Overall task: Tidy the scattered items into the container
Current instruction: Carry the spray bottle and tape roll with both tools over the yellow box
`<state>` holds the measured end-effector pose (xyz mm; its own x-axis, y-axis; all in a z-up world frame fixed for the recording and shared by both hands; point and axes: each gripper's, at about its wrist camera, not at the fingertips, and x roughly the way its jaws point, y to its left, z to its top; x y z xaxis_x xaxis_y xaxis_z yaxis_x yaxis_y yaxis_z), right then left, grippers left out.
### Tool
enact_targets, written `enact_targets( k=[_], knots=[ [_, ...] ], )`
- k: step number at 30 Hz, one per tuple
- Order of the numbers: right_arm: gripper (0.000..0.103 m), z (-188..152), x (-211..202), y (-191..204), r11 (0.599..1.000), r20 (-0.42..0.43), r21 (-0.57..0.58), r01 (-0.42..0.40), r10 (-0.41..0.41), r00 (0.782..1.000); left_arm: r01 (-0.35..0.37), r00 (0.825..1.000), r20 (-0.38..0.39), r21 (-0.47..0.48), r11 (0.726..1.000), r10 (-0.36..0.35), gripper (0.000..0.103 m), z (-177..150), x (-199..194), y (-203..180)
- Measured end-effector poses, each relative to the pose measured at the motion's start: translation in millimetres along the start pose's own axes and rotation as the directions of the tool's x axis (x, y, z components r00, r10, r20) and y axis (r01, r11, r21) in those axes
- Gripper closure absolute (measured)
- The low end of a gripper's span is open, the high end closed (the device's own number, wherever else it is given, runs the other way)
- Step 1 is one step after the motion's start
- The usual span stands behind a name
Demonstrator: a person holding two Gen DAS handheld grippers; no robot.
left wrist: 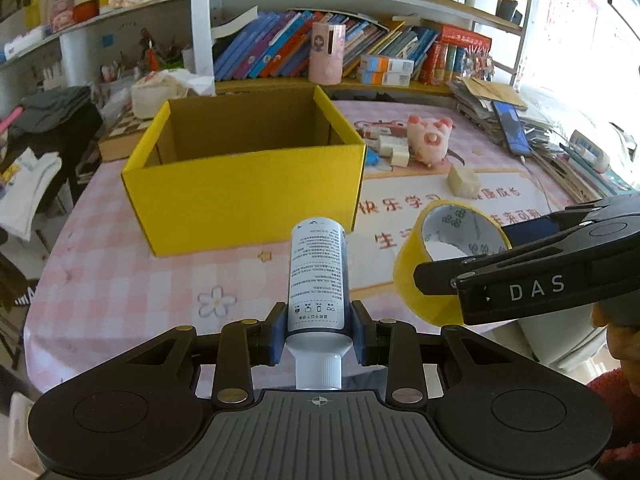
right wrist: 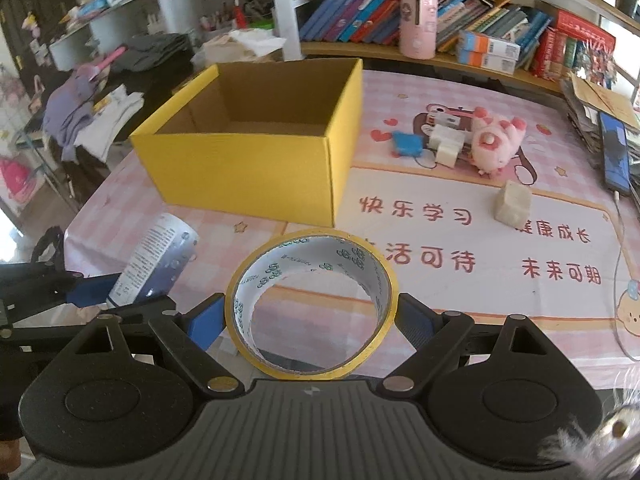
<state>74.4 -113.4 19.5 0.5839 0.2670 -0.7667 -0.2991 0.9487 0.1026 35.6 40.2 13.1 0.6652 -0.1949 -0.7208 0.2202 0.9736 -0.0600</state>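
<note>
The yellow box (left wrist: pixel 244 184) is the container, standing open and apparently empty on the pink checked tablecloth (left wrist: pixel 120 264), ahead of both grippers at about twelve o'clock in the left wrist view and eleven o'clock in the right. Nearest, the left gripper (left wrist: pixel 319 334) has its jaws pinched tight on a white tube (left wrist: pixel 318 276) just above the cap, the tube's far end pointing toward the box. Beside it at three o'clock, the right gripper (right wrist: pixel 311 322) holds a roll of yellow tape (right wrist: pixel 312 304) across its outer rim, jaws spread wide around it and pressing on both sides.

Both loads look clear of the table, so the step in hand is the carry to the box. Done well, each gripper would pass above the near wall before it opens; the tube projects far forward and could strike the cardboard. Releasing low inside would stop the roll from rolling.

Farther off, at about one o'clock, a pink plush toy (right wrist: pixel 494 146), a blue item (right wrist: pixel 407 144) and pale blocks (right wrist: pixel 514 202) remain scattered.
</note>
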Motion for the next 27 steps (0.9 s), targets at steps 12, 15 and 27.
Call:
enact_targets(
  k=[12,15,27],
  knots=[
    [0.014,-11.8,-5.8,13.0,1.000,0.003,-0.009,-0.017,0.017,1.000,-0.020,1.000,0.021,-0.022,1.000,0.021,0.072,-13.8,-13.2,7.5],
    [0.014,-10.8,-6.1,18.6,1.000,0.010,-0.020,-0.023,0.023,1.000,-0.023,0.999,0.025,-0.026,0.999,0.023,0.072,-14.9,-15.4,11.1],
    [0.014,-0.7,7.0,42.7,0.994,-0.002,-0.075,-0.074,0.074,0.997,-0.066,0.997,0.028,-0.077,0.995,0.068,0.072,-21.5,-21.1,31.2]
  ],
)
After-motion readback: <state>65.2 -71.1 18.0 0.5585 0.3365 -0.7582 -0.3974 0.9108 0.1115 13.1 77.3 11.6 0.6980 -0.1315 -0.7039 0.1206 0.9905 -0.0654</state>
